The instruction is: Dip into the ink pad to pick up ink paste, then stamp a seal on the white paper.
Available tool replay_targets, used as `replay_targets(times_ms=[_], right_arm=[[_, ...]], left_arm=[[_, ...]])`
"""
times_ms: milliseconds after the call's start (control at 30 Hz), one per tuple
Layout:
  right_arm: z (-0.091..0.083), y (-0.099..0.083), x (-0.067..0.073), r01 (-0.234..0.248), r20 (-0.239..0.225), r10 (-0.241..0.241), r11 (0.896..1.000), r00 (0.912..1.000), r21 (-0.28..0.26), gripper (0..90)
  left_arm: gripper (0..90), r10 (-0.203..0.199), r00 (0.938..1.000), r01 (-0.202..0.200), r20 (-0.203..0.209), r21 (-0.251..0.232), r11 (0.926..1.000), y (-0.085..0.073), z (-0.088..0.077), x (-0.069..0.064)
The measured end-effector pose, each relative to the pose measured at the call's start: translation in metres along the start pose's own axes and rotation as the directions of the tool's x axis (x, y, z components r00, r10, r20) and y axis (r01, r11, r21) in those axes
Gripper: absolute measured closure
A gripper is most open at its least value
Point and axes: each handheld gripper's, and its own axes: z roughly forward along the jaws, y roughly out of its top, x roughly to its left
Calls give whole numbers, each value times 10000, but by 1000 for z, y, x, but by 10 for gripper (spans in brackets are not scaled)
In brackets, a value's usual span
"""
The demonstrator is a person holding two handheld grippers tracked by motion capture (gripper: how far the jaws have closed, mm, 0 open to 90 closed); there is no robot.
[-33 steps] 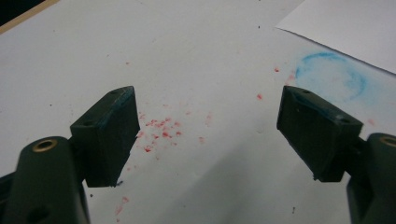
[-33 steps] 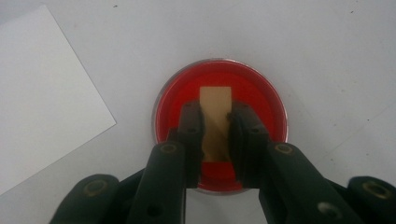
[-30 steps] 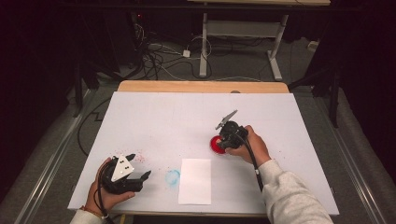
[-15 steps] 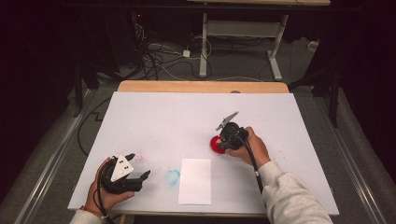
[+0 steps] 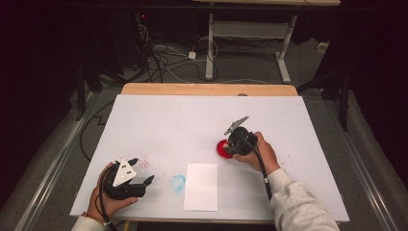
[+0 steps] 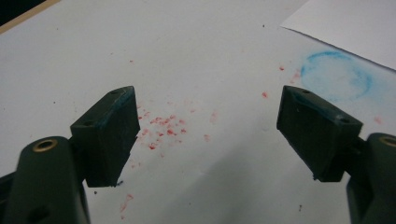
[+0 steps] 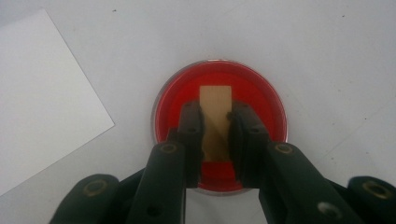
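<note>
My right gripper has its jaws clamped on a small wooden block, one black pad pressed against each of its long sides. The block stands inside a round dish of red paint, and its far end pokes out past my fingertips over the red surface. From the high view, the dish sits on the white table cover, just up and to the right of the sheet of white paper, and my right gripper comes down onto it from the right, with my hand wrapped round the body and the cable trailing back along my grey sleeve.

My left gripper is wide apart and holds nothing; only the table cover shows between its two pads. Under that gap lies a scatter of small red specks. Beyond the right-hand pad I see a faint blue ring printed on the cover, and past the ring lies the corner of the paper. From above, the left gripper rests low on the cover to the left of the paper, well apart from the dish, with the blue ring lying between it and the paper's left edge. The grey three-cornered plate on top of it faces up.
</note>
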Motion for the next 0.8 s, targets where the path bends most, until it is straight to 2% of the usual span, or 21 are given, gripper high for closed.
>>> replay_targets(times_ms=[67, 200, 400, 600, 800], right_arm=[[-2, -2, -3, -197, -146, 195, 9997, 9997, -135, 763], [-11, -6, -4, -523, -246, 504, 9952, 9984, -827, 763], [-28, -5, 0, -280, -198, 254, 9889, 9995, -1456, 763], [-44, -3, 8, -53, -177, 18, 9799, 9998, -1993, 762], [-65, -1, 18, 309, -95, -345, 9666, 9994, -2545, 762]], left_arm=[[204, 0, 10000, 0, -13, 2, 10000, 0, 0, 0], [204, 6, 10000, -6, 31, 113, 9999, -1, 0, -1], [204, -74, 10000, 74, 5, 149, 9999, -4, 0, 1], [206, 16, 10000, -16, -16, 248, 9997, -3, 1, 0], [206, 182, 9998, -181, -39, 206, 9996, -2, -1, -3]])
